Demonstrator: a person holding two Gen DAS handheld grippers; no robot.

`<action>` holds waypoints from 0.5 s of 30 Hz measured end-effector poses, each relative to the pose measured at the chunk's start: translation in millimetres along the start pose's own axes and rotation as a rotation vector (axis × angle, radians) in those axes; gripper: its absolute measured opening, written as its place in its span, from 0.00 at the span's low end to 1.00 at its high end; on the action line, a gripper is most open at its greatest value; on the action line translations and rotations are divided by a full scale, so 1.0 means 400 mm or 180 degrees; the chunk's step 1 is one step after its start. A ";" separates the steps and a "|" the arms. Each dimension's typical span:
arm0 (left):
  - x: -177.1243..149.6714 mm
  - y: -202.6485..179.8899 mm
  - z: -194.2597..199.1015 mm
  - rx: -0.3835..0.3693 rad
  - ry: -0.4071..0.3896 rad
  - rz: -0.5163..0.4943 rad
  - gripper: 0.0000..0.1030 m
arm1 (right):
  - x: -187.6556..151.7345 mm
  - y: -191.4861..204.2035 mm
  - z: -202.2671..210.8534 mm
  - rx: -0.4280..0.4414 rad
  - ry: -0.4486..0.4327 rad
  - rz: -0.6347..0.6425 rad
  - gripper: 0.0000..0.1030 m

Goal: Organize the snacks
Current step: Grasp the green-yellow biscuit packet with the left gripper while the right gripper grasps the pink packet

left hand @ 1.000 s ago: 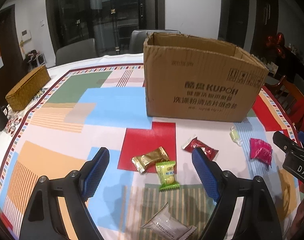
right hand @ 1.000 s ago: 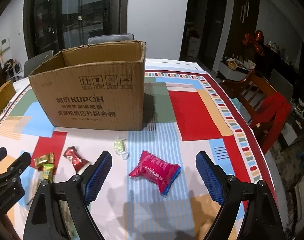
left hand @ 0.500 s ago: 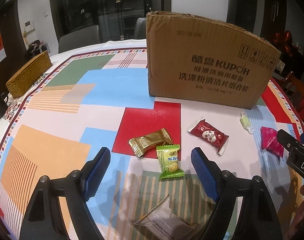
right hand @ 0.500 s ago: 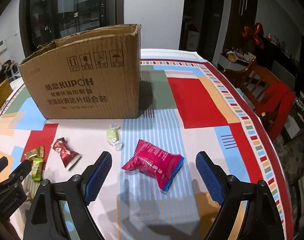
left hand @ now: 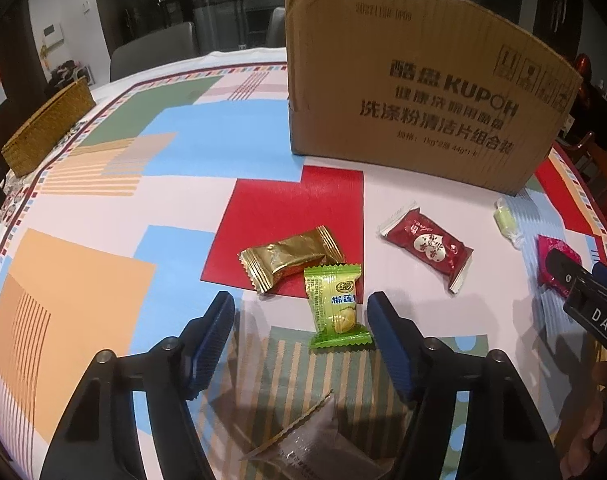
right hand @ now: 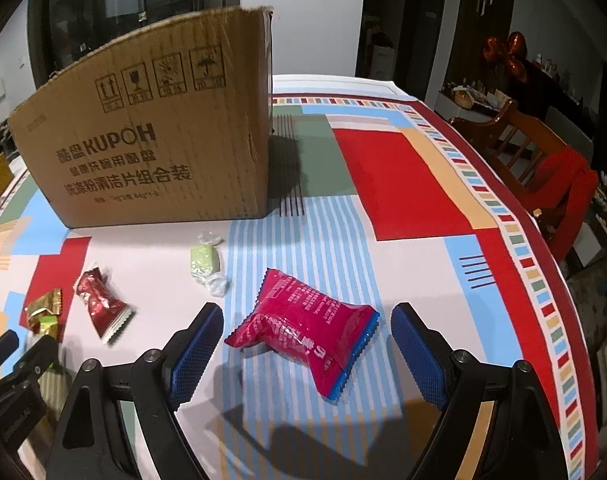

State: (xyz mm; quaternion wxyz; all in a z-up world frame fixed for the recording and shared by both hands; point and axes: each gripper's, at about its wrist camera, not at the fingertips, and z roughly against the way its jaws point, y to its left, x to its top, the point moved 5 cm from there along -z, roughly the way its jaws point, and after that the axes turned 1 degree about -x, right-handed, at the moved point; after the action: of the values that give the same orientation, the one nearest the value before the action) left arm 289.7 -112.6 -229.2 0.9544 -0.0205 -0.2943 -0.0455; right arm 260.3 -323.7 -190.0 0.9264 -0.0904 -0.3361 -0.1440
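Presently on the table:

- Green snack packet (left hand: 337,307): flat on the patterned tablecloth (left hand: 83,280), between the left gripper (left hand: 299,322) jaws, close against the right-hand pad; no pad presses it.
- Left gripper: unclenched; jaws have just been closing, with the green packet between them.
- Gold packet (left hand: 291,258): just beyond the left gripper's tips, touching the green packet's top edge.
- Grey packet (left hand: 311,446): beneath the left gripper, near its base.
- Pink snack bag (right hand: 303,326): between the right gripper (right hand: 307,340) jaws, clear of both pads.
- Right gripper: spread wide, grasping nothing.
- Red candy (left hand: 427,246): lying between the two grippers.
- Pale green candy (right hand: 205,262): ahead of the right gripper's left jaw.
- Cardboard box (right hand: 151,148): upright, well beyond both grippers.
- Woven basket (left hand: 47,128): far left of the left gripper.
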 end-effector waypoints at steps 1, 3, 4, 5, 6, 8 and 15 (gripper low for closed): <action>-0.001 -0.001 -0.005 -0.0006 0.0018 0.0000 0.58 | 0.000 0.002 -0.005 0.0000 0.0013 0.0006 0.84; -0.003 -0.003 -0.012 -0.0030 0.0046 0.0002 0.54 | -0.001 0.006 -0.016 0.0001 0.0038 0.0012 0.84; -0.002 -0.004 -0.012 -0.0033 0.0031 0.0002 0.53 | -0.001 0.007 -0.021 -0.0001 0.0049 0.0016 0.84; -0.001 -0.005 -0.013 -0.0026 0.0026 -0.0013 0.53 | -0.001 0.009 -0.026 -0.0008 0.0062 0.0025 0.84; 0.000 -0.006 -0.014 -0.0029 0.0024 -0.0021 0.52 | -0.002 0.010 -0.031 -0.0010 0.0077 0.0032 0.84; 0.003 -0.007 -0.017 -0.0053 0.0026 -0.0018 0.50 | -0.004 0.012 -0.040 -0.0008 0.0105 0.0029 0.84; 0.011 -0.005 -0.016 -0.0068 -0.0005 -0.0015 0.26 | -0.014 0.010 -0.044 0.0022 0.0137 -0.0006 0.79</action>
State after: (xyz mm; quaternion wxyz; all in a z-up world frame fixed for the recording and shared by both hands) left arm 296.6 -115.5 -232.1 0.9538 -0.0300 -0.2945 -0.0508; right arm 268.1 -323.4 -207.2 0.9335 -0.0838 -0.3167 -0.1456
